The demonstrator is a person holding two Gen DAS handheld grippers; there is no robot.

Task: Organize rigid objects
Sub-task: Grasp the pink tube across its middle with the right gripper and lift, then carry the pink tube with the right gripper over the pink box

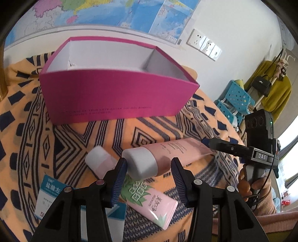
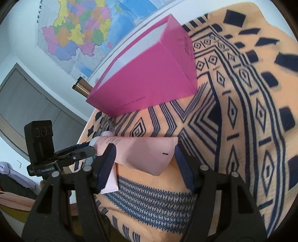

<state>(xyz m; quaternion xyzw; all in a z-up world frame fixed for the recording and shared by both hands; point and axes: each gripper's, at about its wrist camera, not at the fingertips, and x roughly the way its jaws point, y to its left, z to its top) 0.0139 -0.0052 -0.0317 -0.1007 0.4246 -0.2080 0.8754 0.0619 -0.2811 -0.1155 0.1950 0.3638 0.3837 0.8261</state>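
Note:
A pink tube with a white cap [image 1: 165, 154] lies across the patterned cloth, its cap between the fingers of my open left gripper [image 1: 149, 167]. Its flat crimped end [image 2: 147, 152] sits between the fingers of my open right gripper [image 2: 144, 156]. The right gripper [image 1: 219, 144] shows in the left wrist view at the tube's tail. An open magenta box [image 1: 115, 95] with a white inside stands behind; it also shows in the right wrist view [image 2: 147, 83]. A second pink tube with green print [image 1: 150, 203], a small white-capped bottle [image 1: 98, 160] and a blue-white carton [image 1: 50, 193] lie near the left gripper.
The orange cloth with dark blue pattern [image 2: 242, 111] covers the table. A wall with a map [image 1: 119, 13] and sockets [image 1: 204, 44] is behind the box. Blue plastic racks [image 1: 234, 100] stand off the table's right. A brass tube [image 2: 82, 86] pokes out behind the box.

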